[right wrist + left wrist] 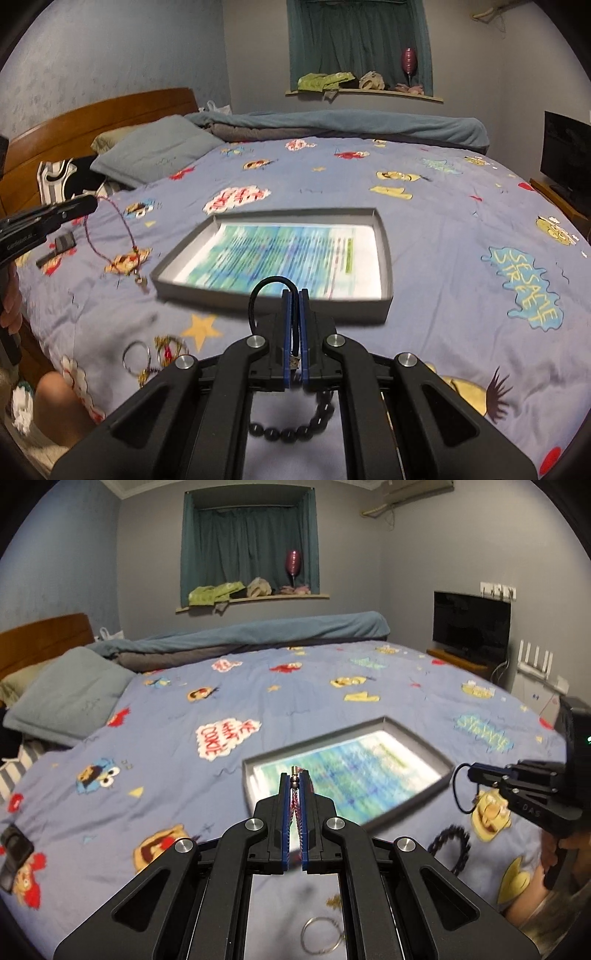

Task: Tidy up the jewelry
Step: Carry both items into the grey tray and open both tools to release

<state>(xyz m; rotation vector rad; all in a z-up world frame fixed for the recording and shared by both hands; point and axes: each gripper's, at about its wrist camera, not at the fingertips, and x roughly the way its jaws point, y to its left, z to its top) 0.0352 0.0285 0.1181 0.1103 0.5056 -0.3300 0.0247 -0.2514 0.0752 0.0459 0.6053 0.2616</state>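
A shallow grey box with a blue-green printed sheet inside lies on the bedspread. My left gripper is shut on a thin red braided bracelet, which hangs from it in the right wrist view, left of the box. My right gripper is shut on a thin black cord loop, held above the box's near edge; it shows at the right of the left wrist view. A black bead bracelet and a silver ring bangle lie on the bed.
The bed has a blue cartoon-print cover. A grey pillow and folded blankets lie at the head and far side. A TV stands at right. A gold chain lies by the bangle.
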